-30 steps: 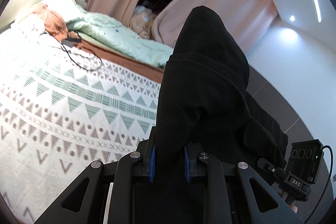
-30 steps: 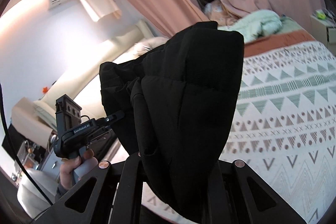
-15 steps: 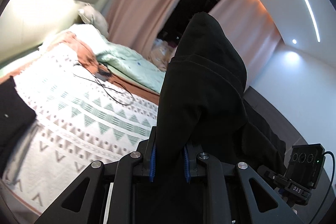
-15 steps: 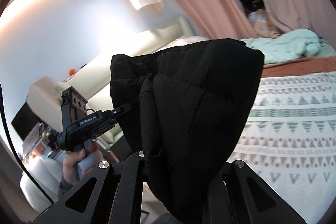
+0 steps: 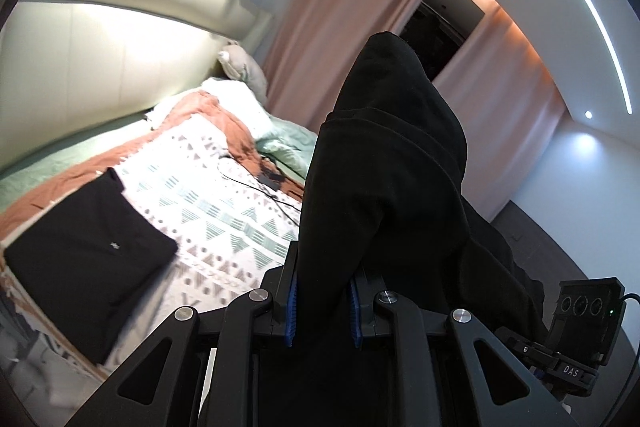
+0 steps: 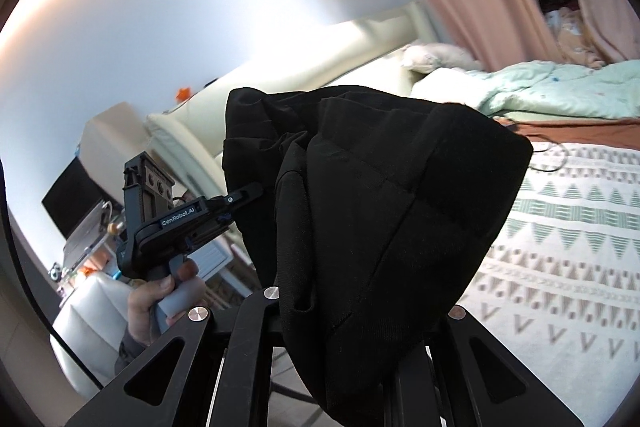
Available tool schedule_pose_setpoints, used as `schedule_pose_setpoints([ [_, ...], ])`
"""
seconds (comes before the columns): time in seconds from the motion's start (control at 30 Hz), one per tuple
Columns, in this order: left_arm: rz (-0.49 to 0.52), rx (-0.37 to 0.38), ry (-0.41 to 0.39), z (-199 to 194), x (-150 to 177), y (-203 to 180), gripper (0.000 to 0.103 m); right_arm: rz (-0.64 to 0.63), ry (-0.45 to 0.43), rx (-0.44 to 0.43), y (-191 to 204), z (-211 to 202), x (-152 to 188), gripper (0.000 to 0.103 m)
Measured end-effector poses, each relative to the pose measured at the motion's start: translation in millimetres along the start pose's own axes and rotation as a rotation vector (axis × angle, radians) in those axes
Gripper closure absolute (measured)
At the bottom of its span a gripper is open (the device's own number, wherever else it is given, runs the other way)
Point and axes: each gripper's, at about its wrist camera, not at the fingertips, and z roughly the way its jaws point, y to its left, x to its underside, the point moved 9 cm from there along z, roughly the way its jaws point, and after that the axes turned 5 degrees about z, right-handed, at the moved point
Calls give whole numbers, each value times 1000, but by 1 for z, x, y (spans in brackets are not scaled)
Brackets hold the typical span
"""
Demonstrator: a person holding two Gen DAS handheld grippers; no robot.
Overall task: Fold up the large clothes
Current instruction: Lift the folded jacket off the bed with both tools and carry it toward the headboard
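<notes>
Two tools, two black garments. Nearest, the left tool (image 5: 322, 301) pinches a bunched fold of the black garment (image 5: 384, 187) between its blue pads (image 5: 291, 303); the cloth rises toward 12 o'clock and drapes to 3 o'clock. The right tool (image 6: 360, 339) is buried under the same garment, its fingertips hidden, evidently clamped on it. A hand (image 6: 156, 303) at 8 o'clock holds the left tool's grip. Farther off, one folded black garment (image 5: 84, 255) lies at the bed's (image 5: 224, 219) near edge at 9 o'clock; patterned bedspread beside it lies bare. One cable (image 5: 256, 183) lies beyond.
</notes>
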Motion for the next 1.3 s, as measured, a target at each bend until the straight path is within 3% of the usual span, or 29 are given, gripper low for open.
schedule_pose_setpoints([
  [0.43, -48, -138, -73, -79, -16, 118, 83, -54, 113, -111, 71, 118, 30, 90],
  [0.73, -59, -248, -113, -111, -41, 179, 83, -99, 180, -186, 109, 178, 46, 90],
  [1.03, -46, -331, -122, -102, -72, 236, 84, -76, 241, -279, 116, 228, 53, 90],
  [1.13, -55, -351, -105, -80, -80, 257, 84, -52, 264, -310, 115, 247, 56, 90],
  [1.3, -43, -382, -37, -26, -85, 277, 84, 15, 288, -322, 80, 274, 59, 90],
])
